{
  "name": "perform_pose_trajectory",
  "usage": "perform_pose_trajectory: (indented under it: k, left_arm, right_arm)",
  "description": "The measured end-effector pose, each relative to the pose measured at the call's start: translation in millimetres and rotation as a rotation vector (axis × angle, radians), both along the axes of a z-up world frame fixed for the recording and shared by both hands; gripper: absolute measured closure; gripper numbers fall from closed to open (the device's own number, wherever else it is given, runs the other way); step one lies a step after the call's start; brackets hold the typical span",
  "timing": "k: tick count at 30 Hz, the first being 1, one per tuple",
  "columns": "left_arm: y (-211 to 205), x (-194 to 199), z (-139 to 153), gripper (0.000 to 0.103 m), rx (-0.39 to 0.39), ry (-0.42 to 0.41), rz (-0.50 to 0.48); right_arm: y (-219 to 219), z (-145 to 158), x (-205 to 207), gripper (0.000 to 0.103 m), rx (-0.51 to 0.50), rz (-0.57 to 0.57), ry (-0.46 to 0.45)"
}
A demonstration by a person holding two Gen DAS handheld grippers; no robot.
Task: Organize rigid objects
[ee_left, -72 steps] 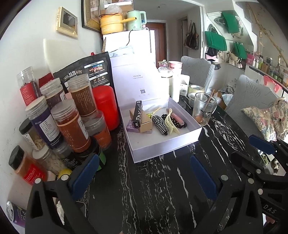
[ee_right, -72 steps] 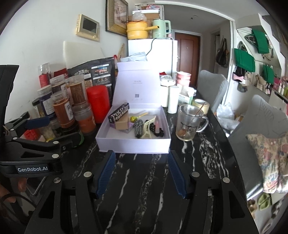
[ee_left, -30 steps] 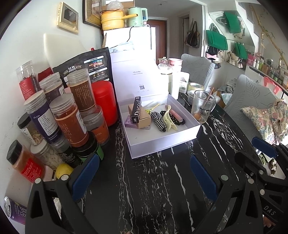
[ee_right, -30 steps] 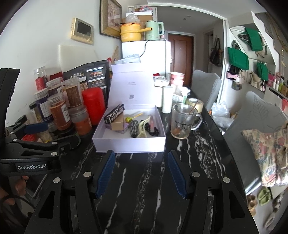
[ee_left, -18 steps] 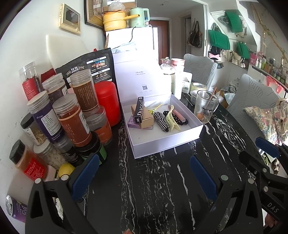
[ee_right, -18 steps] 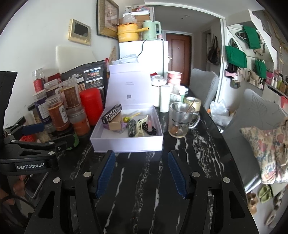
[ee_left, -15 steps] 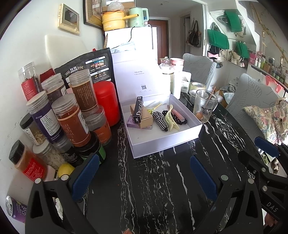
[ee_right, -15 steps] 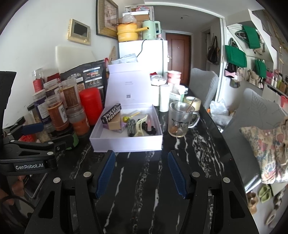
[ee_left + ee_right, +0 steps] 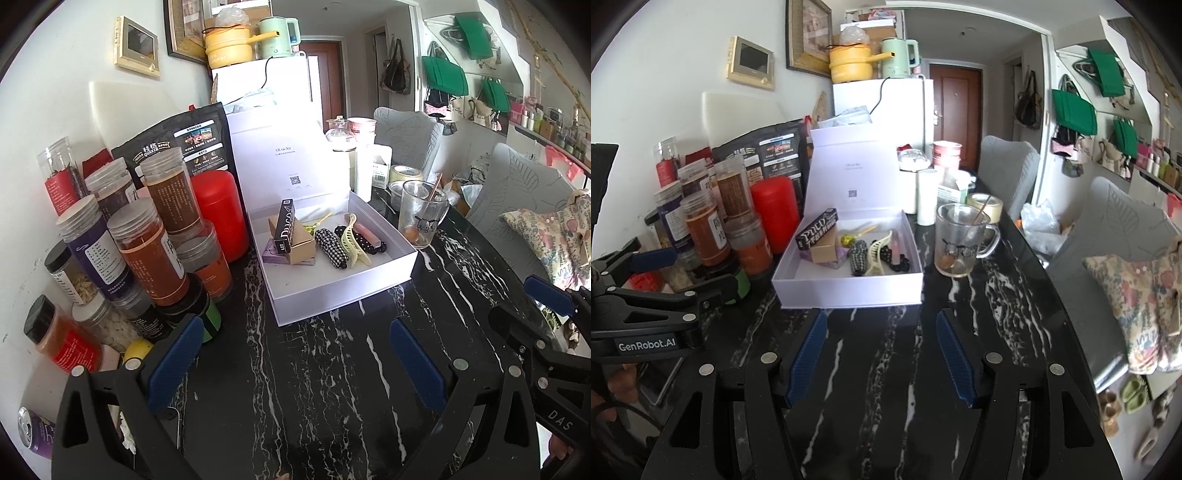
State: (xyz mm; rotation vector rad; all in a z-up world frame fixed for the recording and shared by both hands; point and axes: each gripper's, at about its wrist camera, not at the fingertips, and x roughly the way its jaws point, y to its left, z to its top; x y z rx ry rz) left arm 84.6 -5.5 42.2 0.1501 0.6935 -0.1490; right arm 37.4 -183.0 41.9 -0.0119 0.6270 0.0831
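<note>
The white box sits mid-tabletop, lid up, already holding the cartons and hair clips. Left claw and right claw hover near, wide and empty; closing the lid probably remains.

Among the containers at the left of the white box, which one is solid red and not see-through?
The tall red canister, standing right beside the white box. The other jars around it are clear plastic and show their contents.

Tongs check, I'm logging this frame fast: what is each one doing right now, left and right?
Left tongs: open, holding nothing, above the black marble table.
Right tongs: open, holding nothing, in front of the white box.
</note>
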Motion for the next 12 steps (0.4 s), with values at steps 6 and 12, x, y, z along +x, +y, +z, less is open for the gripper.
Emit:
perform_pose_trajectory:
  k: [6,12]
  left_arm:
    - [-0.8,1.1,-3.0,0.000,0.005,0.011,-0.001]
    - [0.5,1.1,-5.5,0.000,-0.017,0.023,-0.013]
  right_arm:
    - [-1.6,-2.0,0.4,0.039,0.002,-0.002,0.005]
    - [-1.7,-3.8,1.0,0.039,0.005,-0.002,0.009]
